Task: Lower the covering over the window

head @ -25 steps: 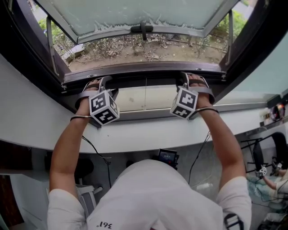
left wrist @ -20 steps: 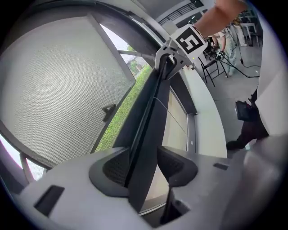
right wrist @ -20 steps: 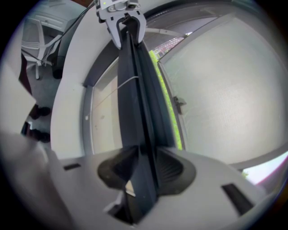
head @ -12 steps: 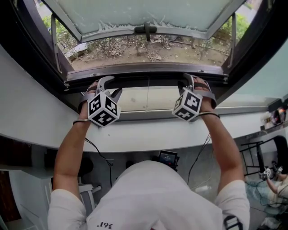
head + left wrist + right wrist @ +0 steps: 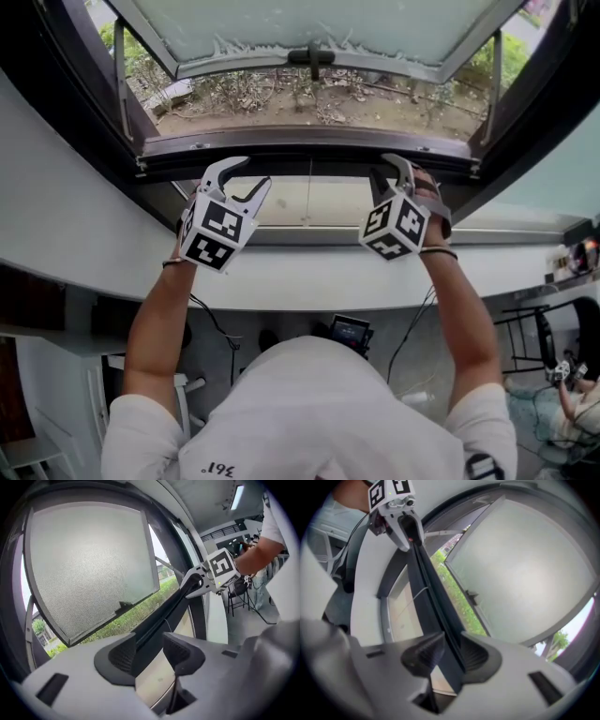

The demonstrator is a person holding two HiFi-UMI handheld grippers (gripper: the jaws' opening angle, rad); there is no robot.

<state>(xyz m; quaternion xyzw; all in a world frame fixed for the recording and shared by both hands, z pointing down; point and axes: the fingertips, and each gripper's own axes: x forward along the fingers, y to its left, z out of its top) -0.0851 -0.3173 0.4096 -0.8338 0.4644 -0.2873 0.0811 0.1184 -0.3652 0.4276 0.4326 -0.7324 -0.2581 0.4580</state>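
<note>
A dark horizontal bar (image 5: 309,161) runs along the bottom of the open window, above a beige panel (image 5: 342,202) with a thin cord. My left gripper (image 5: 255,171) is raised at the bar's left part and is open. In the left gripper view the bar (image 5: 157,620) passes between the jaws with a gap beside one pad; the jaws have just been closing a little. My right gripper (image 5: 389,167) is at the bar's right part. In the right gripper view the bar (image 5: 426,583) runs through its jaws, which stand apart around it.
The frosted sash (image 5: 309,23) with its dark handle (image 5: 312,56) is swung outward over dry ground and shrubs (image 5: 309,103). Metal stays (image 5: 120,84) hold it at both sides. A white sill (image 5: 309,281) lies under the beige panel. Chairs (image 5: 553,328) stand at the right.
Both grippers have risen from the recess under the bar to the bar itself. The left one has rolled, so its white fingers now show side by side.
</note>
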